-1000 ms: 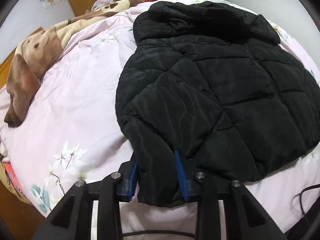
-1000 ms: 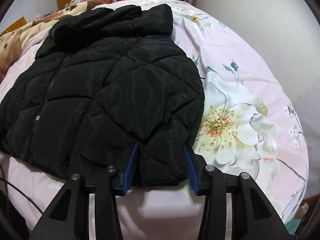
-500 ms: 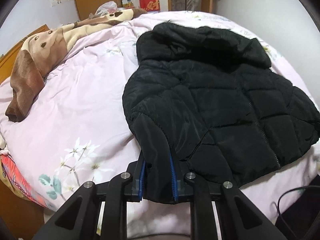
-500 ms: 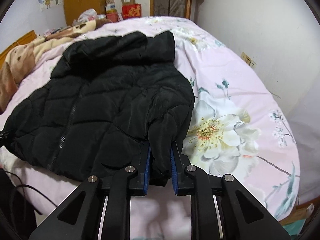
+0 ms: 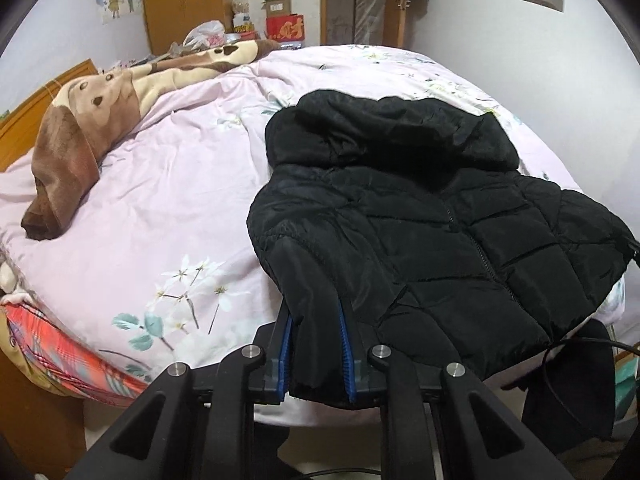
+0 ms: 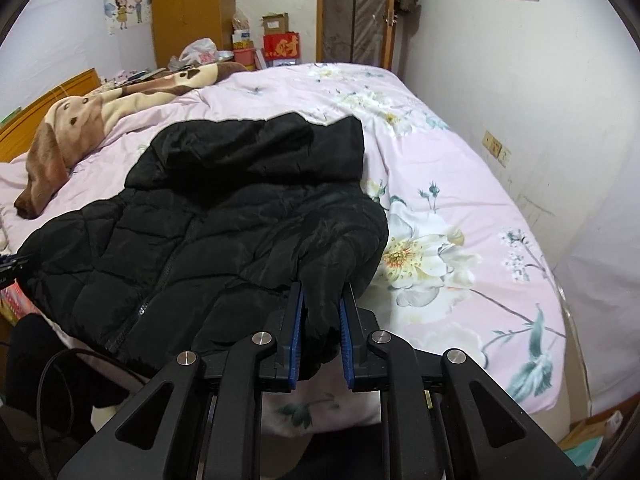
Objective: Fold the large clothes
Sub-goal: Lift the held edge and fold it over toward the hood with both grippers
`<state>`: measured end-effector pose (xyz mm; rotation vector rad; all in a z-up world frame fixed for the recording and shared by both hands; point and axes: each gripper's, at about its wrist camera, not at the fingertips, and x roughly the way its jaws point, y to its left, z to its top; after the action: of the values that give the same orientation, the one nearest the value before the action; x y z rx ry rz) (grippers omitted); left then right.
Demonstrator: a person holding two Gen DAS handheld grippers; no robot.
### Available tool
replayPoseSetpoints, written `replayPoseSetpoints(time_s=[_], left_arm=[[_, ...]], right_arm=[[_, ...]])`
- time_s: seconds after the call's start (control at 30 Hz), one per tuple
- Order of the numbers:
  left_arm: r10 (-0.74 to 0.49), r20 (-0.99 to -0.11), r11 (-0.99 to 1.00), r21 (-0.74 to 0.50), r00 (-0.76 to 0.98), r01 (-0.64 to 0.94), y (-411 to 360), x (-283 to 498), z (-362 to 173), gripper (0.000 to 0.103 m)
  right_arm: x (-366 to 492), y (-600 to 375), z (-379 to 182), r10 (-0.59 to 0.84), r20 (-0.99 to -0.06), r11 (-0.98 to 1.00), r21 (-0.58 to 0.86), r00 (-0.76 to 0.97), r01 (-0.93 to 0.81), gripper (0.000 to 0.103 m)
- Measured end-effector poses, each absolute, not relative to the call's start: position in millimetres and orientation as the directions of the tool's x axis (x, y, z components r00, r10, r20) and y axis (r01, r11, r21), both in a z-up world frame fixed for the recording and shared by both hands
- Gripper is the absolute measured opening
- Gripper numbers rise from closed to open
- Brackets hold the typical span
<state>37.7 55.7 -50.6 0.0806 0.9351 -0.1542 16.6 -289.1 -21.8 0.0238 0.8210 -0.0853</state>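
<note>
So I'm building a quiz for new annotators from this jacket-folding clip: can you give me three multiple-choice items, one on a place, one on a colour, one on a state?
1. Where does the jacket lie?
A. On a pink floral bed cover
B. On a wooden floor
C. On a chair

2. What colour is the jacket?
A. Red
B. Black
C. White

3. What is the left tool doing?
A. Hanging open over the bed
B. Clamped on the jacket's bottom edge
C. Holding a plush dog

Answers:
1 A: the bed cover shows around the jacket on both sides.
2 B: the quilted fabric is black in both views.
3 B: black fabric fills the gap between its blue pads, as it does in the right tool.
</note>
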Motion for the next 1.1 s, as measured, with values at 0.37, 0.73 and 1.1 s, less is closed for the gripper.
replayPoseSetpoints(time_s=[0.37,0.73,1.1], left_arm=[[-0.140,-0.788,0.985,-0.047,0.600,0.167,53,54,-20,0.020],[-0.157,-0.758,0.986,-0.090,0.633,0.137,43,150,23,0.020],[-0.108,-0.777,0.994,-0.082,0.620,0.070,33,286,43,0.020]], right_arm=[[27,-277,4,-0.056,-0.705,0.998,-0.027,0.707,0.052,0.016],[110,-277,44,-0.078,-0.692,0.997,-0.051,0.718,0.059,0.014],[228,-288,70,-0.108,-0.717,0.993,-0.040,0.689,0.115,0.013]])
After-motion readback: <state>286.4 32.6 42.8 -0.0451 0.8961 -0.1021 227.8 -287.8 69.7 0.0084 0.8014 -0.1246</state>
